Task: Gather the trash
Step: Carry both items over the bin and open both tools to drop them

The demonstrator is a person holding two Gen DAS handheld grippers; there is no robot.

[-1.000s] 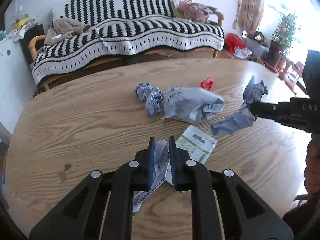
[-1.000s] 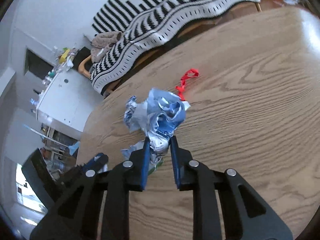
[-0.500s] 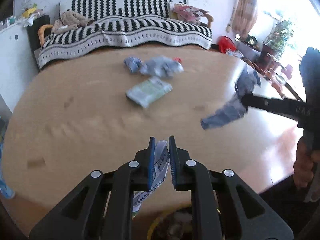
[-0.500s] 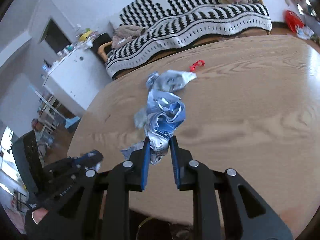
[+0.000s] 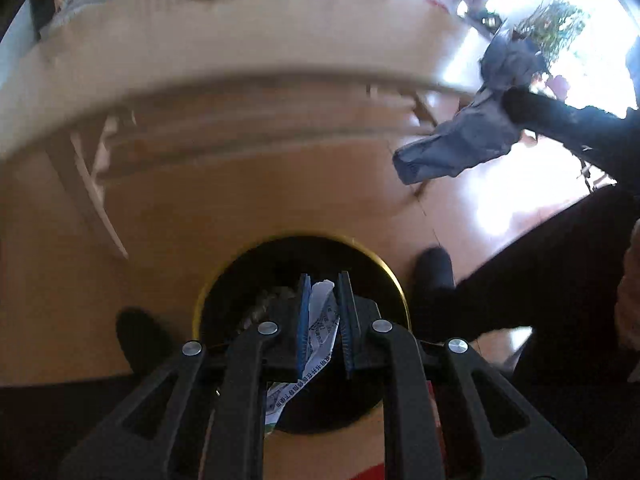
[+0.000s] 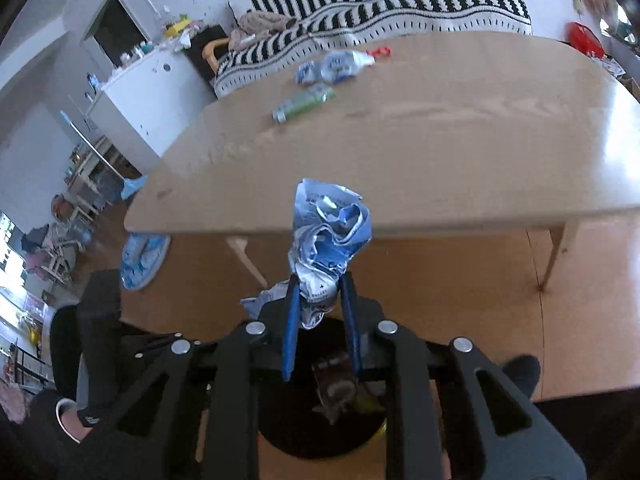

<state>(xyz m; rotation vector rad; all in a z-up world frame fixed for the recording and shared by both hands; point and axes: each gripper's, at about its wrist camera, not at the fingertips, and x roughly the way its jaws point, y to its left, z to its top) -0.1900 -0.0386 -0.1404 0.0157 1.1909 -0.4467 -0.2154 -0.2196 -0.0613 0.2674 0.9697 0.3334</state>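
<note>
My left gripper is shut on a white printed paper wrapper and hangs over a round black trash bin with a gold rim on the floor. My right gripper is shut on a crumpled blue-and-white wrapper, above the same trash bin. In the left wrist view the right gripper shows at the upper right with its crumpled wrapper dangling. On the wooden table lie a green packet, crumpled blue wrappers and a red scrap.
The table edge and its pale legs stand just beyond the bin. A person's dark-clad legs and feet flank the bin. A striped sofa and a white cabinet stand behind the table.
Both grippers have swung back off the table and down over the floor bin, each keeping its wrapper. The table with its remaining trash now lies farther away.
</note>
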